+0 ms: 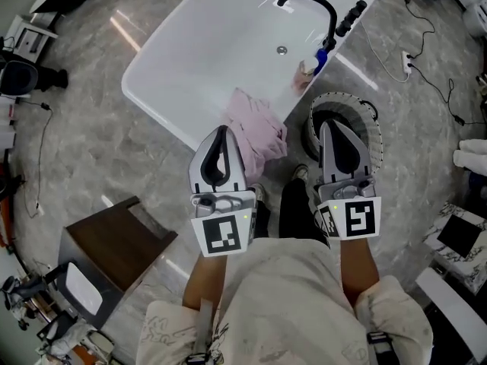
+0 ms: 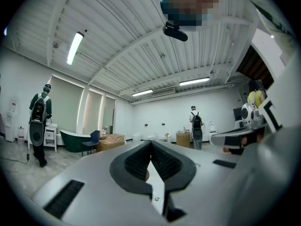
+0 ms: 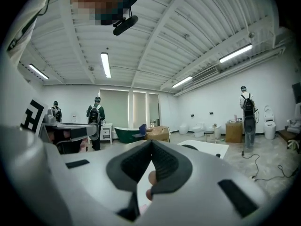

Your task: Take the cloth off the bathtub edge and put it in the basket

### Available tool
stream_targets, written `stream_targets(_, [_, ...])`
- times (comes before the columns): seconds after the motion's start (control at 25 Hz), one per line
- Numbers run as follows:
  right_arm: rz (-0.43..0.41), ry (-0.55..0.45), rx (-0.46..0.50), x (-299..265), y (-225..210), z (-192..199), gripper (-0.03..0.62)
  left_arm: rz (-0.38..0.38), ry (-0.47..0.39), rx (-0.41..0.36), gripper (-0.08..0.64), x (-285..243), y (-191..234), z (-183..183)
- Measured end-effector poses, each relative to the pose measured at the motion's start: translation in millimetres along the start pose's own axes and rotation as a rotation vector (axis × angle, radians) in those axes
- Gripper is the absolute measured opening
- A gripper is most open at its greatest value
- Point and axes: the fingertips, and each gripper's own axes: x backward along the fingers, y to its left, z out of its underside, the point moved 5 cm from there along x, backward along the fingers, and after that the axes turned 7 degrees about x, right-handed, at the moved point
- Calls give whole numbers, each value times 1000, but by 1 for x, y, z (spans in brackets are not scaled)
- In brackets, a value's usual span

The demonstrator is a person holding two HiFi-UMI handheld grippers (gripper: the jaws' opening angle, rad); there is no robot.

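Note:
A pink cloth [image 1: 259, 128] lies crumpled over the near edge of the white bathtub [image 1: 163, 105]. A round basket [image 1: 374, 131] with a dark inside stands on the floor just right of the tub. Both grippers are held level in front of the person. My left gripper [image 1: 221, 137] is shut and holds nothing; its tip is right beside the cloth's left side. My right gripper [image 1: 332, 130] is shut and empty over the basket. In the left gripper view the left gripper's [image 2: 151, 146] jaws meet, and in the right gripper view the right gripper's [image 3: 151, 146] jaws meet too.
A black faucet [image 1: 308, 2] and small bottles [image 1: 308, 68] sit at the tub's far rim. A brown stool [image 1: 114, 242] stands at lower left. Cables and a power strip [image 1: 407, 63] lie on the floor at right. Other people stand far off in the room.

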Motion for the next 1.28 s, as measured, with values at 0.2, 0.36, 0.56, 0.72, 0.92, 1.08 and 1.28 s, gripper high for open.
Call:
stream_targets(0.2, [-88, 51, -12, -25, 21, 31, -12, -58, 28, 0, 3, 2, 18, 27])
stream_targets(0.36, [-144, 104, -14, -41, 38, 56, -11, -90, 49, 4, 3, 5, 31, 48])
stream_targets(0.56, [-194, 184, -25, -55, 59, 95, -11, -99, 60, 24, 3, 13, 43, 78])
stream_targets(0.72, [-238, 267, -24, -70, 80, 137, -11, -132, 104, 44, 3, 17, 59, 109])
stream_targets(0.92, [-283, 371, -14, -80, 103, 193, -11, -182, 158, 83, 3, 25, 76, 153])
stream_targets(1.08, [-305, 442, -8, -86, 114, 236, -9, -211, 207, 120, 3, 34, 79, 186])
stream_targets(1.28, [-347, 520, 13, -94, 132, 279, 9, -244, 256, 153, 3, 50, 81, 218])
